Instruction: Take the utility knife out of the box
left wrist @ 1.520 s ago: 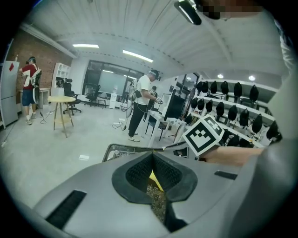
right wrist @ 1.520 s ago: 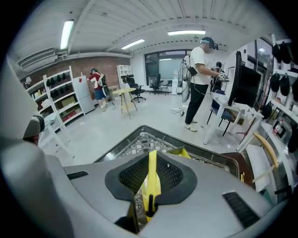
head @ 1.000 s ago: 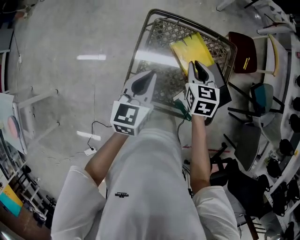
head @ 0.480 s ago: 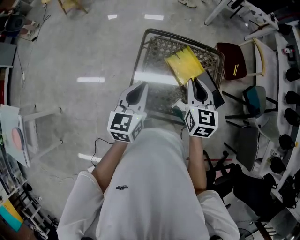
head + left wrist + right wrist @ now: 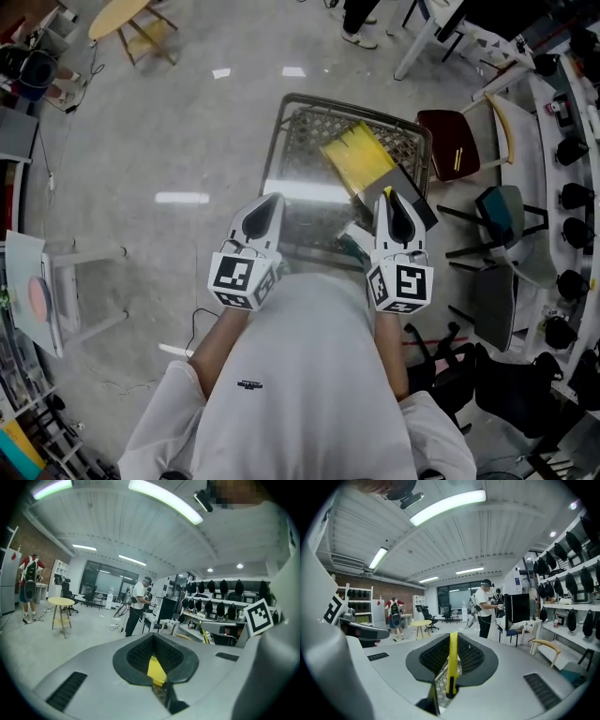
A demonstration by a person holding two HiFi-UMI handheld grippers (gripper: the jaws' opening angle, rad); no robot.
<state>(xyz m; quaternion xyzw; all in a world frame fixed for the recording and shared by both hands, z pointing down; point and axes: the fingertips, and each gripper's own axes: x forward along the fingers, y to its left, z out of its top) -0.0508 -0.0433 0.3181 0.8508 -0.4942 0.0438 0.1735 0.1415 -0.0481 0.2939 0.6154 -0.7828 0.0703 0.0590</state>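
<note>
Grey polished floor, with workshop chairs off to the right.

Head view:
- A wire-mesh table stands below the person.
- On it lies a flat yellow box, set at a slant. A dark grey flat piece sits just beside its lower right edge; lid or tray, cannot tell.
- Both grippers are held above the near edge of the table, clear of the mesh.
- Left gripper: tips drawn to 1 point, nothing at them.
- Right gripper: a yellow sliver shows at its tip, the utility knife. It hangs above the grey piece and looks apart from the box.

Left gripper view:
- Jaws of the left gripper meet at the front, with nothing between them.
- The yellow and mesh seen through the hollow are read as the box and table beneath.
- Background: open room, round yellow table, a person in a white shirt standing.

Right gripper view:
- Jaws of the right gripper are clamped on the knife, parted only by its thickness.
- The ribbed black pads press on both of its flat sides.
- The knife stands on edge: thin, straight and yellow, with a dark slot low along its spine. No blade is seen extended.

Judgement:
- Removal looks done: the knife is out of the box and up in 1 gripper.
- The only step left, if any, is to set it down away from the box.
- The knife is slim and rigid, and the hold looks secure.
</note>
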